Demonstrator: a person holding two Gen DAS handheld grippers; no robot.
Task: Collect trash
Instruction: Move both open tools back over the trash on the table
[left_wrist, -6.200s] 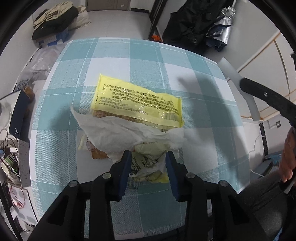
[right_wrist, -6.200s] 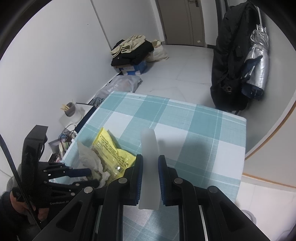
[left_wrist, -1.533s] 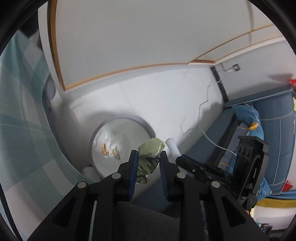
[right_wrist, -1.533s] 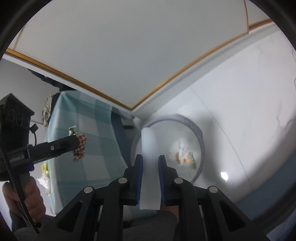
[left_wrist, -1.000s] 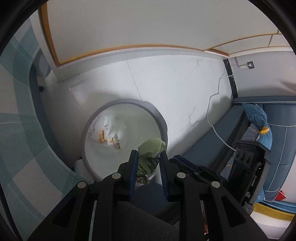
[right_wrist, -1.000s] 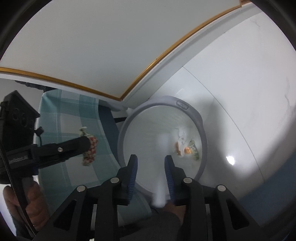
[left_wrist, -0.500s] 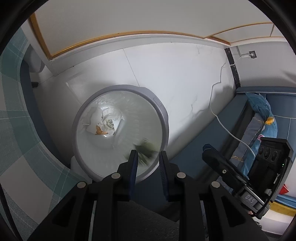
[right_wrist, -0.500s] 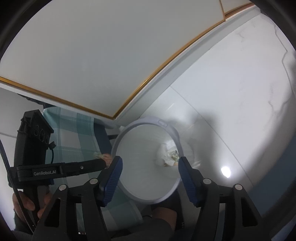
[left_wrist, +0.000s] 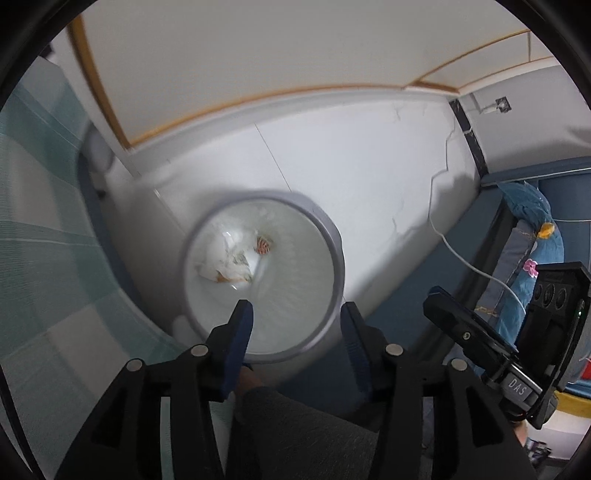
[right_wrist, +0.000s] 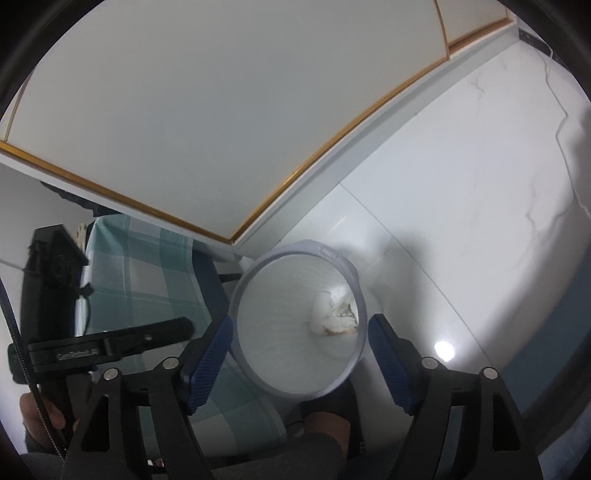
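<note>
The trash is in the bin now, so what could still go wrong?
1. The bin stands close beside the checked table, so a hand swinging back might knock its rim.
2. Both tongs, left and right, hang near each other with jaws opening and nothing between them; they might bump.
3. A white cable crosses the floor nearby and might snag.

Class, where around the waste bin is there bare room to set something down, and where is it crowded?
Bare white floor lies between the waste bin and the wall. The gap between the bin and the checked table is crowded. Trash covers the bin's bottom.
</note>
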